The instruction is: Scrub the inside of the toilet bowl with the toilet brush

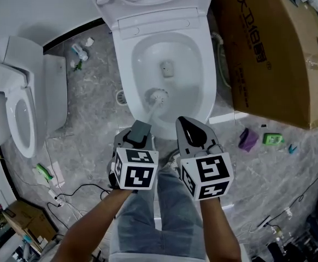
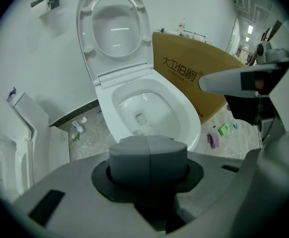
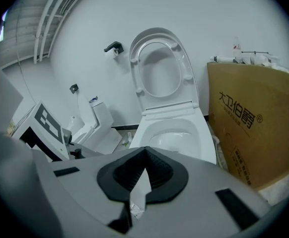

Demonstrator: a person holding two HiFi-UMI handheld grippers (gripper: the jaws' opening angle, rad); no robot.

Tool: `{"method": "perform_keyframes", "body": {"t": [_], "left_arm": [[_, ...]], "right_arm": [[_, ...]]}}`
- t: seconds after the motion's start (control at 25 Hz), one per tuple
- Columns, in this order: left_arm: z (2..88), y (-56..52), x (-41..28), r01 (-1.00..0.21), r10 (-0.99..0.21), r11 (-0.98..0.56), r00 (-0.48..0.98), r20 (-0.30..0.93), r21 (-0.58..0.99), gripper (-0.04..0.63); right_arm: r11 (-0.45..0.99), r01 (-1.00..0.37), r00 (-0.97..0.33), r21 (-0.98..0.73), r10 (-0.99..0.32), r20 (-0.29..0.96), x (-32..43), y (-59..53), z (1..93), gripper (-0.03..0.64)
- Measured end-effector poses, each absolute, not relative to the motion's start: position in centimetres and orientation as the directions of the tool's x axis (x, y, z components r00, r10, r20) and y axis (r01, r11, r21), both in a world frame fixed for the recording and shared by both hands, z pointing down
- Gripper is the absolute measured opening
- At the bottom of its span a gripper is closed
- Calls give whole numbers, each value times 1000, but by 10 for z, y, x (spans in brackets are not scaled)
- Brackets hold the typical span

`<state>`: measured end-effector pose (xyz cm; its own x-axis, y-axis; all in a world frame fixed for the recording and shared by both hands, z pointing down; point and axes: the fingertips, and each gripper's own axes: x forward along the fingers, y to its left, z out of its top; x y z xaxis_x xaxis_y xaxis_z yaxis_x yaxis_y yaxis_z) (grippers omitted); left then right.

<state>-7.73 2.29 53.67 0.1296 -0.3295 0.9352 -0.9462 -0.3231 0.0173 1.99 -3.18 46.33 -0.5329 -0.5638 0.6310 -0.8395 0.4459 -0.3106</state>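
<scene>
The white toilet bowl (image 1: pixel 164 64) stands open ahead of me with its seat and lid (image 2: pixel 115 26) raised. The toilet brush head (image 1: pixel 158 97) rests inside the bowl near its front wall, and its pale shaft slants back to my left gripper (image 1: pixel 139 131). That gripper is shut on the brush's grey handle (image 2: pixel 148 158), whose round cap fills the space between the jaws in the left gripper view. My right gripper (image 1: pixel 191 130) hovers beside it over the bowl's front rim, shut with nothing held; its black pads (image 3: pixel 159 170) meet at the tip.
A large cardboard box (image 1: pixel 274 48) leans close against the toilet's right side. A second white toilet (image 1: pixel 17 113) lies at the left. A purple item (image 1: pixel 248 140), a green item (image 1: pixel 272 139), bottles (image 1: pixel 80 51), a floor drain (image 1: pixel 121 96) and cables (image 1: pixel 77 192) litter the grey floor.
</scene>
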Motion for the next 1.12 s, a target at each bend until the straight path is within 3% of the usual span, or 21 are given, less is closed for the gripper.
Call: {"method": "perform_keyframes", "body": {"t": [0.44,1.12], "left_arm": [[534,45,-44,-916,-294,-387,236,926,111,150],[540,-5,-2,-903,-360,-388,332,872,184,150]], "right_arm": [[402,-864,-497,-303,-586,640,31,-24,461,-2],[355,-888,-455,-290,-603,655,45,-38,464,-2]]}}
